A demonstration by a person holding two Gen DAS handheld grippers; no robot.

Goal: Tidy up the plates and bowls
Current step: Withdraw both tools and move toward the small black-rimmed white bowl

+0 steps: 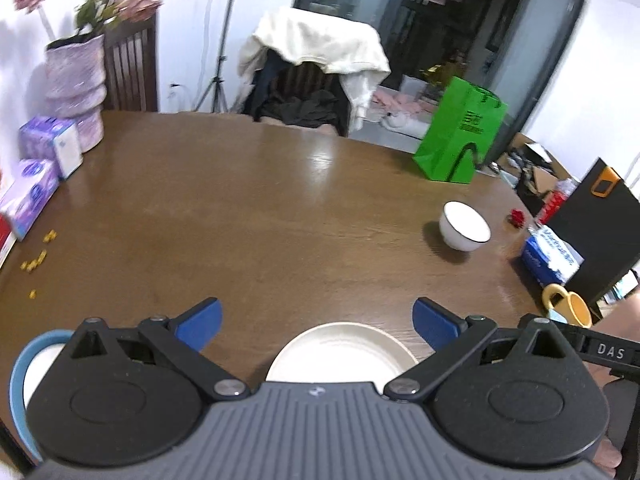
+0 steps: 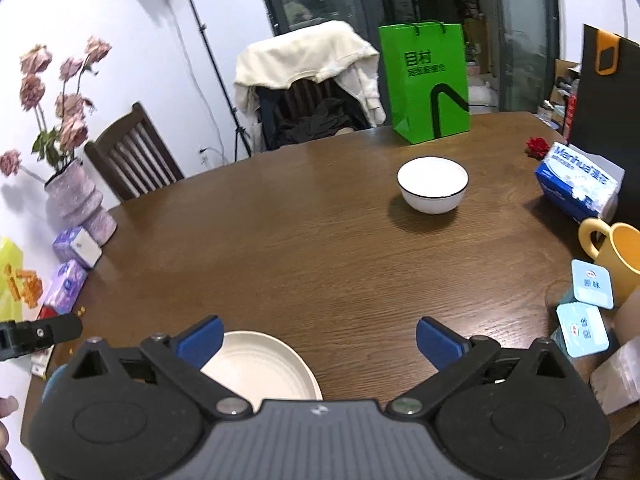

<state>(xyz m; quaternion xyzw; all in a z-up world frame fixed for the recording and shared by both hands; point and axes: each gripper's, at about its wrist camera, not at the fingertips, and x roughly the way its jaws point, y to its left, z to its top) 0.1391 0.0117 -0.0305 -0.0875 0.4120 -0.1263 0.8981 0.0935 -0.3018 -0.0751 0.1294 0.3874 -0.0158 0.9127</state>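
A cream plate [image 1: 340, 354] lies on the brown table near its front edge, just below my left gripper [image 1: 316, 326], whose blue pads stand wide apart with nothing between them. The same plate [image 2: 260, 368] shows under the left finger of my right gripper [image 2: 320, 338], which is open and empty too. A white bowl with a dark rim [image 2: 432, 190] stands farther back, right of centre, also seen as the bowl [image 1: 464, 226] at the right in the left wrist view. A blue-rimmed plate [image 1: 24, 372] peeks out at the lower left, mostly hidden by the gripper body.
A green paper bag [image 2: 426, 80] stands at the table's far edge. A tissue pack [image 2: 576, 188], yellow mug [image 2: 616, 252] and yoghurt cups [image 2: 584, 312] crowd the right side. A vase [image 2: 80, 204] and purple boxes [image 2: 72, 260] line the left. Chairs [image 2: 132, 160] stand behind.
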